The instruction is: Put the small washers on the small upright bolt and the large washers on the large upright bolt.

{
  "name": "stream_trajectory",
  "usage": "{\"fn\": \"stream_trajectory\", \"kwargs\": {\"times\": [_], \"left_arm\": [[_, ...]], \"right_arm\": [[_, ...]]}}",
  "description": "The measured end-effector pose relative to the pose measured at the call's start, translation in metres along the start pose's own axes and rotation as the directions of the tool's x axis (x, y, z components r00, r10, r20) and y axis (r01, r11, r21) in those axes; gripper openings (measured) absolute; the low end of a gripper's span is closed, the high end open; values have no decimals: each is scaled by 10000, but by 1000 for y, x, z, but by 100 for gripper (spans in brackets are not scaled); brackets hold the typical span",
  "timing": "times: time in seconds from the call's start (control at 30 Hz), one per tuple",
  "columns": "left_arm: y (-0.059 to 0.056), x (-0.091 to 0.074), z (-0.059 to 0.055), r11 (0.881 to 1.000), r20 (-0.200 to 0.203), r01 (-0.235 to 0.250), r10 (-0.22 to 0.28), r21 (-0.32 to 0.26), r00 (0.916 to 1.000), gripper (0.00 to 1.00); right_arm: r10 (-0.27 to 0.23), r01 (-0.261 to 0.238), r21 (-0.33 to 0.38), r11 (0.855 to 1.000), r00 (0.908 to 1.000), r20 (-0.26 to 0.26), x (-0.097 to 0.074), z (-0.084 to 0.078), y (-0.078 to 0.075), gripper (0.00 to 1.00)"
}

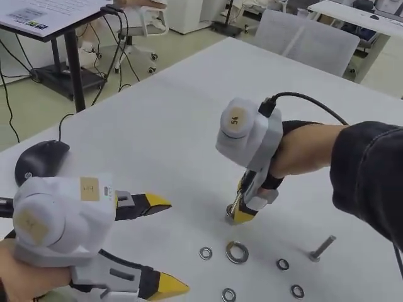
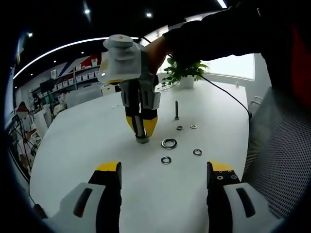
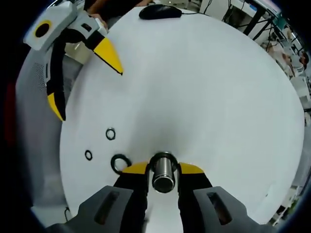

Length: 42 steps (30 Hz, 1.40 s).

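Left tool hangs low over the table with its jaws spread wide and nothing in them, probably parked until there's a washer to grab. Mid-table, the right tool points straight down, clamped tight on the large bolt with the bolt's head on the table. Looks like it's getting stood upright so washers can drop over it. The large washer and small washers lie loose just beside it. Further right, the small bolt stands alone, bare.
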<state>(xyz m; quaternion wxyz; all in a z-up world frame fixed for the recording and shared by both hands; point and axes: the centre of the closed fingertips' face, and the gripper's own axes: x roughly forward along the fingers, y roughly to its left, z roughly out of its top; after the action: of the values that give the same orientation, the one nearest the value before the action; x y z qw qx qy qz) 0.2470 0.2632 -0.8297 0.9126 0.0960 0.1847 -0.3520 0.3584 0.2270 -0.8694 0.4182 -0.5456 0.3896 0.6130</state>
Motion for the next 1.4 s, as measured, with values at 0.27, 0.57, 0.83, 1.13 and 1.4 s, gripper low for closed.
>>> {"fn": "stream_trajectory", "kwargs": {"times": [0.27,0.57,0.83,1.13,1.4], "left_arm": [[0,2,-1,10000,-49,51,-51,1,10000,70],[0,2,0,10000,-96,55,-55,30,9999,70],[-1,4,1,9999,-131,117,-116,104,9998,70],[-3,4,3,9997,-154,142,-139,204,9998,70],[-4,3,6,9995,-173,171,-166,256,9997,70]], "right_arm": [[-69,69,-72,10000,10000,12,-2,1,-2,23],[29,-31,64,10000,9996,288,-6,0,-2,26],[1,-10,254,9997,9994,347,-12,-10,-1,31],[-87,60,582,9983,9988,475,-15,-22,3,32],[-122,81,758,9971,9985,538,-17,-31,12,32]]}}
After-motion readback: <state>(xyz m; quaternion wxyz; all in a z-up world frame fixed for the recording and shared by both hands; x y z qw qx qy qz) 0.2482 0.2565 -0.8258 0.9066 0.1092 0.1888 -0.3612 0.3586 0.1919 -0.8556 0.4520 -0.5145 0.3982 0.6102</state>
